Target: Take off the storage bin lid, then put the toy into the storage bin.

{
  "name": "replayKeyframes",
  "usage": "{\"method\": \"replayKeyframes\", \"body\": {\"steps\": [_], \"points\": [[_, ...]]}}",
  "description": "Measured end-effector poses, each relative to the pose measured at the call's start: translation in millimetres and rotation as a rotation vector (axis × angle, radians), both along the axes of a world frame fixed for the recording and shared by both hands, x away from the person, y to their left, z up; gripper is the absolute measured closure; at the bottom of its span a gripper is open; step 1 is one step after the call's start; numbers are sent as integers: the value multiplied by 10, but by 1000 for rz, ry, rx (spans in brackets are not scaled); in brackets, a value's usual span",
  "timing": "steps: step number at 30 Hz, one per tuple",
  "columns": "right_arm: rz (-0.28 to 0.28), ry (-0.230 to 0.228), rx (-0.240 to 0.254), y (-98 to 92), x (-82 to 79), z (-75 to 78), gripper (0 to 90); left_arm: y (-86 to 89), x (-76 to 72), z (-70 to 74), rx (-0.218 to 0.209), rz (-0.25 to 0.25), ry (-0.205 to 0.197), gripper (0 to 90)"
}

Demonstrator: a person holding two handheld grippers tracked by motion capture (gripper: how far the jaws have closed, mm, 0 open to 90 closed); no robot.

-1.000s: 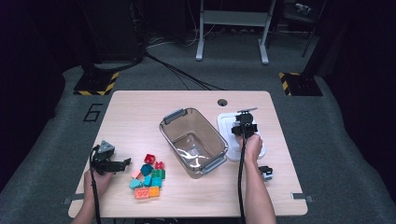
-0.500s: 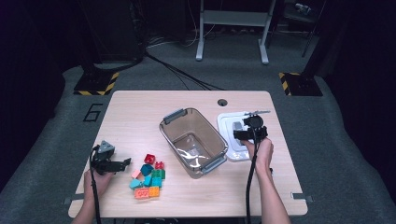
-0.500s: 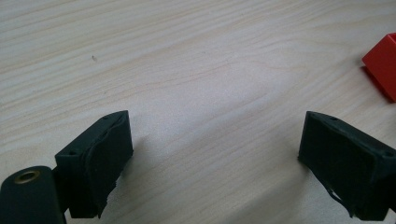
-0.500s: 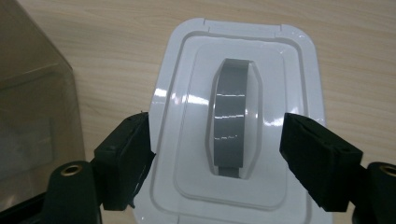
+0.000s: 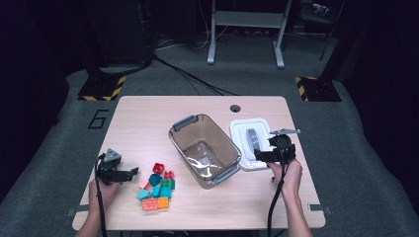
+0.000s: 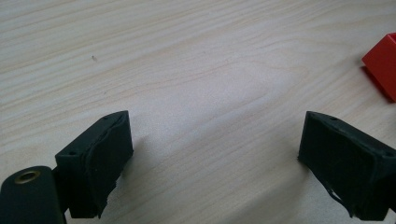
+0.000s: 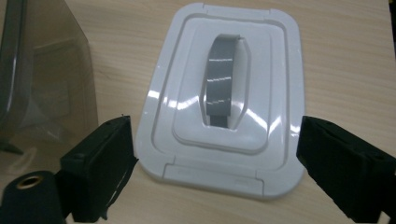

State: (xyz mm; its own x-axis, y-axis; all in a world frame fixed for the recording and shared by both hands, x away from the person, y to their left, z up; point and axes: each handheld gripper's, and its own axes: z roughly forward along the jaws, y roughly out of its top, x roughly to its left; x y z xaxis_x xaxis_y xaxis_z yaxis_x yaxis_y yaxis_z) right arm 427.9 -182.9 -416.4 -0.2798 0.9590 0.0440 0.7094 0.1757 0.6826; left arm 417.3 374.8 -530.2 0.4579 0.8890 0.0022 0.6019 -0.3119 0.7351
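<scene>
Risk as I read it: right hand-held gripper [image 7: 215, 163] has just been opening, jaws now wide with nothing between them, and the lid [image 7: 224, 93] is flat on the tabletop [image 5: 148, 118], so a regrasp at the thin near edge could skid it off or knock it into the bin [image 5: 205, 148] just beside it. Lid sits right of the bin, just ahead of and below the right jaws, near edge spanning the gap, not touching the pads. Left hand-held gripper [image 6: 215, 163] is also wide and empty over bare wood, blocks [image 5: 157, 187] close to its right, red block [image 6: 383, 63] ahead of its right jaw.
</scene>
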Motion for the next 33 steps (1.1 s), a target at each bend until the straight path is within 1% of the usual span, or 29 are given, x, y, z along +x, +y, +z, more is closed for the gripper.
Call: {"method": "replayKeyframes", "body": {"steps": [2, 3, 5, 7, 8, 9, 10, 11, 13, 14, 16, 17, 21, 22, 27, 31, 32, 33], "points": [[-10, 10, 4, -49, -58, -21, 62, -2, 1, -5, -3, 2, -6, 96], [-14, 13, 2, -77, -83, -40, 51, 0, 0, 0, 0, 0, 1, 96], [-25, 20, 5, -126, -141, -80, 27, 0, 0, 0, 0, -1, 0, 96], [-31, 30, -3, -174, -192, -128, 2, 0, 0, 1, -1, 0, 1, 96], [-29, 38, -3, -198, -216, -155, 0, 2, 1, 2, 0, -3, 2, 96], [-38, 48, -4, -218, -244, -180, 0, -1, 1, -3, -2, 1, -3, 96], [-45, 52, 1, -236, -277, -203, 0, 0, 0, 0, 0, 0, 0, 96], [-44, 49, -1, -262, -304, -229, 0, 1, 1, 2, -1, -1, 3, 96], [-63, 57, 17, -299, -376, -271, 0, 0, 0, 1, 0, 0, 1, 96], [-63, 53, 24, -321, -409, -295, 0, 1, 1, 1, 1, -2, 0, 96], [-74, 57, 29, -345, -465, -340, 0, 2, 1, 1, 2, -3, 0, 96], [-79, 61, 25, -364, -510, -384, 0, 2, 1, 1, 2, -3, 0, 96], [-81, 72, 12, -420, -599, -498, 0, 2, 1, 1, 2, -3, 0, 96], [-80, 69, 13, -439, -614, -523, 0, 0, 0, 0, 0, 0, 0, 96], [-99, 55, 17, -472, -699, -564, 49, 1, 1, 1, 1, -2, 0, 96], [-98, 35, -8, -471, -752, -589, 137, 2, 1, 1, 1, -3, 0, 96], [-100, 33, -9, -474, -761, -598, 144, 1, 1, 1, 1, -3, 0, 96], [-99, 25, -17, -484, -771, -612, 180, -1, 1, -2, -1, 1, -2, 96]]}}
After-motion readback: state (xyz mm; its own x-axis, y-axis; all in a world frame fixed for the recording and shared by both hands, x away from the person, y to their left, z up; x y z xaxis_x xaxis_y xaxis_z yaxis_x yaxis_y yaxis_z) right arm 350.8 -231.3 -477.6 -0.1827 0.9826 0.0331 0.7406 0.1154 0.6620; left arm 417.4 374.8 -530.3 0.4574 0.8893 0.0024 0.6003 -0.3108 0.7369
